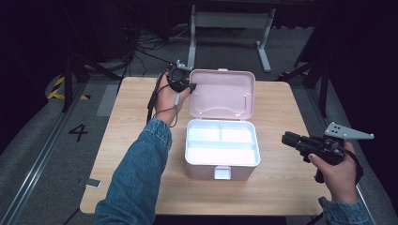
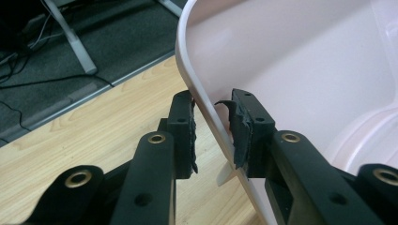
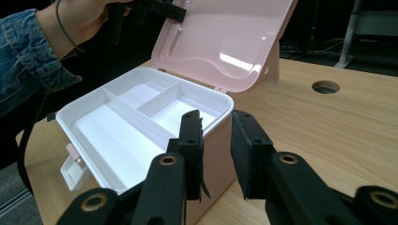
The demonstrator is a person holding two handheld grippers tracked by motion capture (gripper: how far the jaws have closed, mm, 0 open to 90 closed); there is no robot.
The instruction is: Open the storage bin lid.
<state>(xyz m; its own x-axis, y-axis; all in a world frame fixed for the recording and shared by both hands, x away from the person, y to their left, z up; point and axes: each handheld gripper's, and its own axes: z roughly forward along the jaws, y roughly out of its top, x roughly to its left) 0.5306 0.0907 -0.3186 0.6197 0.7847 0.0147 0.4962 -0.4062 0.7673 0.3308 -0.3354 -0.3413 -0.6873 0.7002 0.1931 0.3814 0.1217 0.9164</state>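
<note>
A pink box point(image 1: 202, 171) stands open at mid-table, holding a white divided tray point(image 1: 220, 154) with nothing in it. Its lid point(image 1: 223, 91) is raised upright behind it. My left gripper point(image 1: 180, 79) is at the lid's upper left corner. In the left gripper view the gripper point(image 2: 213, 101) is shut on the lid's point(image 2: 305, 70) rim, one pad on each side. My right gripper point(image 1: 285, 138) hovers right of the box, pointing at it. In the right gripper view that gripper point(image 3: 216, 122) is slightly open and holds nothing, just short of the box's near corner point(image 3: 213, 159).
A white latch point(image 1: 222, 173) hangs on the box's front wall. The wooden table point(image 1: 281, 187) has a round cable hole point(image 3: 325, 86) beyond the box. A white desk frame point(image 1: 230, 21) and loose cables lie on the floor behind.
</note>
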